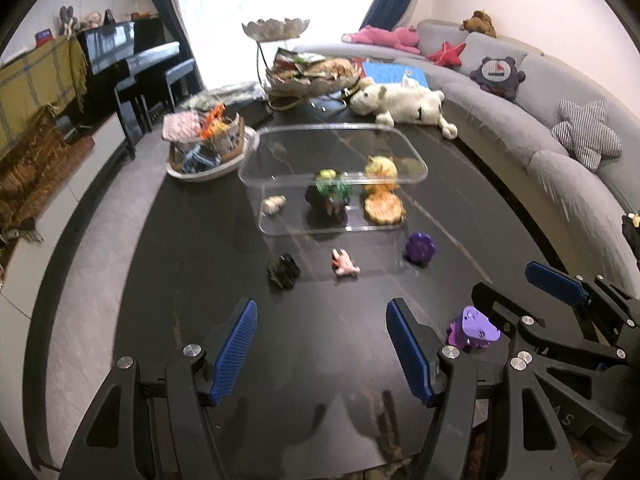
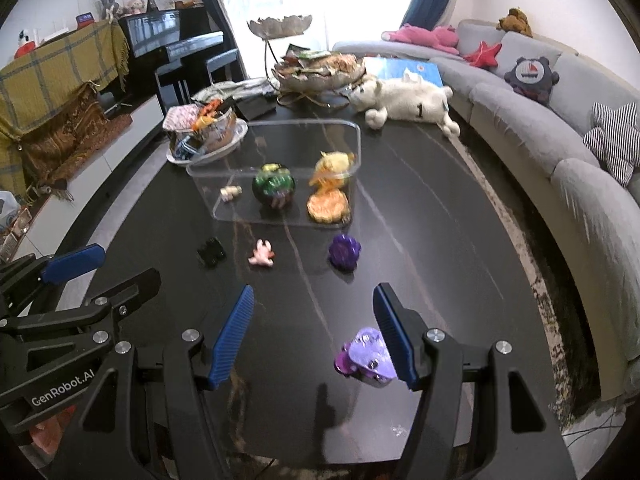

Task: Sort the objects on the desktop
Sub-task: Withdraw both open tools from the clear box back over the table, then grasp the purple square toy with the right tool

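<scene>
The left gripper (image 1: 322, 354) was held low in the frame, jaws parted, nothing between its blue pads (image 1: 236, 354). The right gripper (image 2: 314, 338) was angled downward likewise, jaws apart, visible at the lower right of the left view.

table (image 1: 200, 320) black, veined | box (image 1: 416, 168) clear | octopus toy (image 2: 366, 354) purple | sofa (image 1: 520, 120) grey

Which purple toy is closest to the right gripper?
The light purple toy, right by the right gripper, beside its right finger. The dark purple flower-shaped toy sits farther off, near the clear box.
</scene>
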A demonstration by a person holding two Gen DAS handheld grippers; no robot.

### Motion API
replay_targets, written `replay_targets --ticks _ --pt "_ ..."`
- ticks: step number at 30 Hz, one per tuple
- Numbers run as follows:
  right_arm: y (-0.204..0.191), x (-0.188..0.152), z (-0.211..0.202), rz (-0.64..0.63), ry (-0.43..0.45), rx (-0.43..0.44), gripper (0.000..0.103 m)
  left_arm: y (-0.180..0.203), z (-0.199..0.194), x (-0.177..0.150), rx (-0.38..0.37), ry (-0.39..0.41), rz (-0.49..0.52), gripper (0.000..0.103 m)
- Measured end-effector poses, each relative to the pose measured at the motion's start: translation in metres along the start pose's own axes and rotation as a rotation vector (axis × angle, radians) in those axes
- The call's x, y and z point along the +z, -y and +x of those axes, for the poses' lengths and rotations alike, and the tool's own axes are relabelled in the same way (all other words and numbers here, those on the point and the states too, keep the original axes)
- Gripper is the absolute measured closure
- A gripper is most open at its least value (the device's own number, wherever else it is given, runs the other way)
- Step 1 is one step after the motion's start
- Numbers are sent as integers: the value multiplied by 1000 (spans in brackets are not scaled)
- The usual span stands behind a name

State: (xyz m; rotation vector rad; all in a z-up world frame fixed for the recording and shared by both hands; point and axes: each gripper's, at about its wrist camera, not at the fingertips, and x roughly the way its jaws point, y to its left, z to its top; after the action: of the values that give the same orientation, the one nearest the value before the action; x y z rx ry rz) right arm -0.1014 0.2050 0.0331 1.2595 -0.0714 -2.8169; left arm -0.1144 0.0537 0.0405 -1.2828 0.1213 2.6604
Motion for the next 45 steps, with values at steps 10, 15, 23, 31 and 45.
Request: replay_targets --ticks 10,15,23,31,45 --pt "27 -26 21 39 -74 -40 43 25 37 -16 -38 -84 22 40" --pt "35 -37 35 54 -105 -52 43 31 54 -22 -45 -123 37 40" --pt "42 -48 58 52 -138 -51 43 38 78 -28 -33 -172 49 40" --pt "44 -54 74 40 -161 -69 43 41 97 -29 -32 -206 56 40" --pt "45 -53 86 4 -155 -115 43 43 115 -28 -33 -239 50 40"
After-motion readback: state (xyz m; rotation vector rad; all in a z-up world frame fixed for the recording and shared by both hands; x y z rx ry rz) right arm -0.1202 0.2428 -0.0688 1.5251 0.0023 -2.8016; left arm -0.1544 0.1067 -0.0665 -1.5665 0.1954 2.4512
